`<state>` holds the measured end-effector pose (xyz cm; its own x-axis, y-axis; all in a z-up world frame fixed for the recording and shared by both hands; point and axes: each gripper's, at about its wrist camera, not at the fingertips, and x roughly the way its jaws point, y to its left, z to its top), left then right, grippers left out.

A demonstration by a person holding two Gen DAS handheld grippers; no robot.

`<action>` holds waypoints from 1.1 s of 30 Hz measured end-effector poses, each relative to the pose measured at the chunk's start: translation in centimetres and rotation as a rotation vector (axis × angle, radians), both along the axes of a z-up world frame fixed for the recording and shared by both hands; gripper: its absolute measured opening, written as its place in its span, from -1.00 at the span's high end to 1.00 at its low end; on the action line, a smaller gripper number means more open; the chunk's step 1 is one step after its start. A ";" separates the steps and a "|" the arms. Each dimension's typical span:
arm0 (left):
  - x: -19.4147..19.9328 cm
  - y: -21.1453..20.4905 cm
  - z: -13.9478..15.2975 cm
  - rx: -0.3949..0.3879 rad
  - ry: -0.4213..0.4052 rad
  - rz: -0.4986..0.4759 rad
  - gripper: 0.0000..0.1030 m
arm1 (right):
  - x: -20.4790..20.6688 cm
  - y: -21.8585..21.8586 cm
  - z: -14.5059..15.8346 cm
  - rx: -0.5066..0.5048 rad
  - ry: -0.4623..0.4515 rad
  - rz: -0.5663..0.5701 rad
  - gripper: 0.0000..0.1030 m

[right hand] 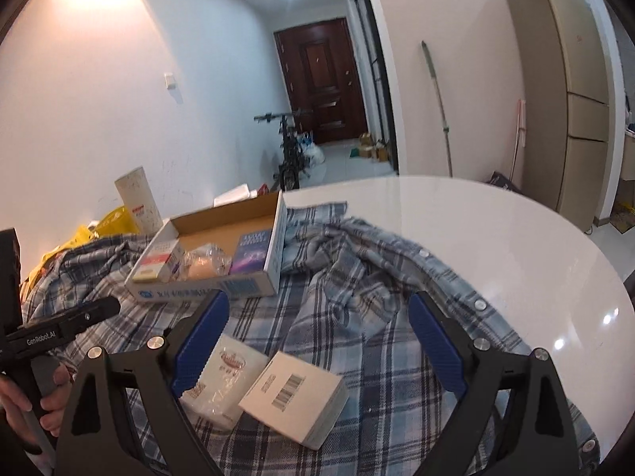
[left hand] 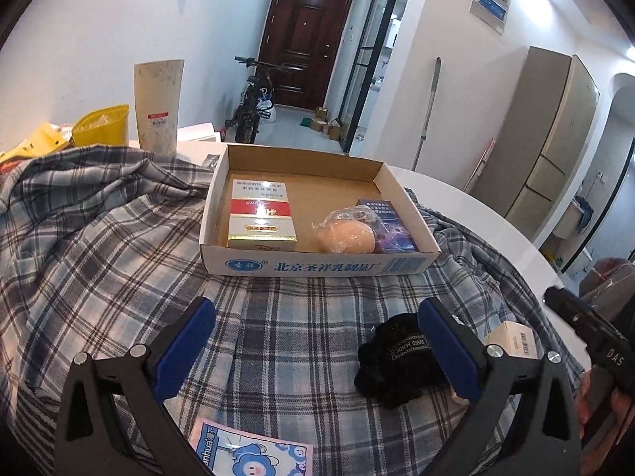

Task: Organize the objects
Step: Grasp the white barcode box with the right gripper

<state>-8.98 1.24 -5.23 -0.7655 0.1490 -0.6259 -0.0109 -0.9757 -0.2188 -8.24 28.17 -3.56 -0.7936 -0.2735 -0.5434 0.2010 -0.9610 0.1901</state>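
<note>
Fingers of the left gripper (left hand: 315, 351) are spread wide and grasp nothing; the black scrunchie (left hand: 397, 361) lies at their three o'clock, touching the right finger's outer side, with the cardboard tray (left hand: 317, 265) at twelve o'clock on the plaid-covered surface (right hand: 496, 238). The right gripper (right hand: 317, 351) is likewise released and empty. A barcoded white box (right hand: 295, 398) sits just below the gap, its long axis toward ten o'clock, nearer this hand; a tissue pack (right hand: 228, 377) touches the left finger.
</note>
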 end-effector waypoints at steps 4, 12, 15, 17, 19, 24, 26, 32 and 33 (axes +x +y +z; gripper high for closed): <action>0.8 0.9 0.7 -0.078 0.063 0.005 -1.00 | -1.2 -0.8 -2.1 0.012 -0.171 0.045 -0.29; 0.8 0.8 0.9 -0.074 0.060 0.007 -1.00 | -0.6 -3.5 -3.7 0.131 -0.204 0.120 -0.08; 0.8 0.7 0.8 -0.075 0.063 0.011 -1.00 | -0.3 -4.2 -3.8 0.163 -0.196 0.137 -0.11; 0.8 0.8 1.0 -0.107 0.081 0.018 -1.00 | -0.4 -4.4 -3.9 0.183 -0.207 0.141 -0.20; 1.0 0.7 1.1 -0.117 0.096 0.030 -1.00 | -0.5 -4.9 -4.3 0.205 -0.233 0.156 -0.27; 0.9 1.0 0.9 -0.125 0.089 0.012 -1.00 | -0.7 -5.4 -4.9 0.242 -0.252 0.159 -0.27; 0.9 1.2 0.8 -0.130 0.085 0.004 -1.00 | -0.8 -5.3 -4.8 0.242 -0.255 0.154 -0.24; 0.7 1.2 0.6 -0.125 0.073 0.005 -1.00 | 0.1 -5.2 -3.4 0.181 -0.155 0.188 -0.05; 0.7 1.3 0.6 -0.126 0.073 0.005 -1.00 | 0.1 -5.6 -3.5 0.189 -0.156 0.201 -0.05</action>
